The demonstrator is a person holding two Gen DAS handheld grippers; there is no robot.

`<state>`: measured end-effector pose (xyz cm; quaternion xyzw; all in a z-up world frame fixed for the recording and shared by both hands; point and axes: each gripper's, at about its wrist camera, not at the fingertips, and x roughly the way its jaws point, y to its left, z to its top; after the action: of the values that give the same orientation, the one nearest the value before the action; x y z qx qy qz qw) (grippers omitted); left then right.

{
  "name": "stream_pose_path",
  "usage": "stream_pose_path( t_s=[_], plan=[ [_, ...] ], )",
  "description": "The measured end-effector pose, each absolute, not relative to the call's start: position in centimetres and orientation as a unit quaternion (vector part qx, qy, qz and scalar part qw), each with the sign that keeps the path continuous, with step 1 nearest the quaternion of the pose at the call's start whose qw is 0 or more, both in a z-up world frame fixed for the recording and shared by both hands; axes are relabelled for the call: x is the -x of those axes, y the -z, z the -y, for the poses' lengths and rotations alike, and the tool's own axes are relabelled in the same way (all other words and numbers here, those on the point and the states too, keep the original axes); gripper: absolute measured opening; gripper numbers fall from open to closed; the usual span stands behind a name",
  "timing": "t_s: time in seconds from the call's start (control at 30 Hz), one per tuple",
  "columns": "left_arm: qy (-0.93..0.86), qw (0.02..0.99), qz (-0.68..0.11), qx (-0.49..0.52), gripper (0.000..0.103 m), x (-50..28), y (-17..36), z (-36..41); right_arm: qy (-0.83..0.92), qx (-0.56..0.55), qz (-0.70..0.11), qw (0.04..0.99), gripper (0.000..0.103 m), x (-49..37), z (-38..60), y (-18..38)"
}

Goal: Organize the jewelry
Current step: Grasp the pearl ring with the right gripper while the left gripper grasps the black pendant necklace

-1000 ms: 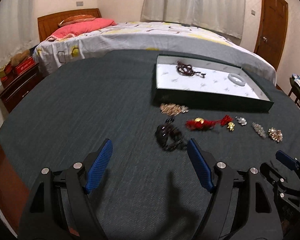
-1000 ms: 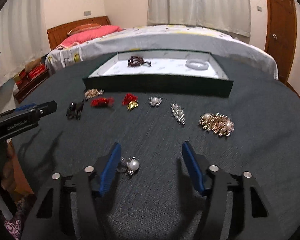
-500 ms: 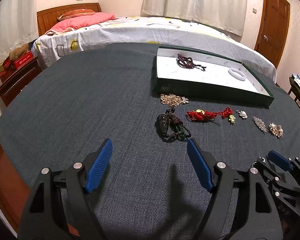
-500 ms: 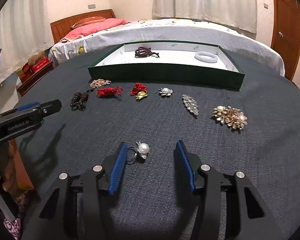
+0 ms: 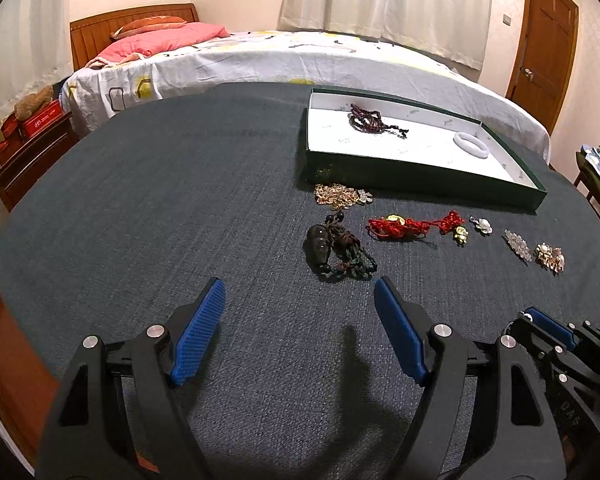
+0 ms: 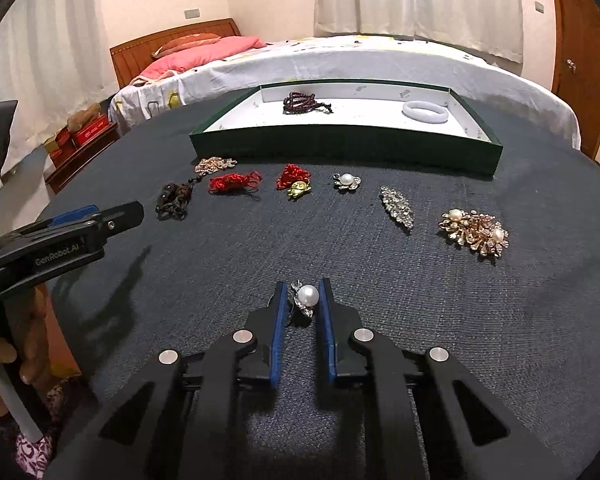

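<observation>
Closing the right hand-held gripper (image 6: 302,298) on the pearl ring (image 6: 305,299): pads sit narrow, one each side of it, ring on the surface between them. We can't tell if the pads are touching it yet, and it's not lifted.

Left hand-held gripper (image 5: 298,312) is spread wide, holding nothing, hovering over the surface well short of the tray (image 6: 340,142).

Done so far, by our read: two pieces in the tray, the dark bead bracelet (image 6: 302,102) toward its far left, the white bangle (image 6: 425,112) toward its far right.

Left to do: everything on the surface in front of the tray's near wall. Left to right along that wall:
- gold chain (image 6: 215,164), just beside the wall
- dark beaded tassel (image 6: 174,198)
- red cord (image 6: 234,182)
- red knot with gold charm (image 6: 294,178)
- small pearl brooch (image 6: 346,181)
- silver brooch (image 6: 397,204)
- gold pearl brooch (image 6: 474,232), farthest from the wall of the row
- pearl ring, well apart from the tray, nearest us

We'd put it at early stage: two in, eight out, ring likely next to go in.
</observation>
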<state>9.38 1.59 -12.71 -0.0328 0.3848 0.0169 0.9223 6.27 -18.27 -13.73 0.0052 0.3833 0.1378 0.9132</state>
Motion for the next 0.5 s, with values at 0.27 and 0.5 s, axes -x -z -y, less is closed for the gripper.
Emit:
stream_pose_path(
  t_s=[0.27, 0.5],
  plan=[
    [-0.009, 0.918, -0.394, 0.046, 0.075, -11.0, 13.2, -1.2, -0.123, -0.009, -0.376, 0.919, 0.015, -6.3, 19.3, 13.2],
    [-0.005, 0.910, -0.411, 0.054, 0.071, -13.2, 13.9, -1.1, -0.116, -0.013, -0.375, 0.920, 0.015, -6.5, 20.0, 13.1]
  ],
)
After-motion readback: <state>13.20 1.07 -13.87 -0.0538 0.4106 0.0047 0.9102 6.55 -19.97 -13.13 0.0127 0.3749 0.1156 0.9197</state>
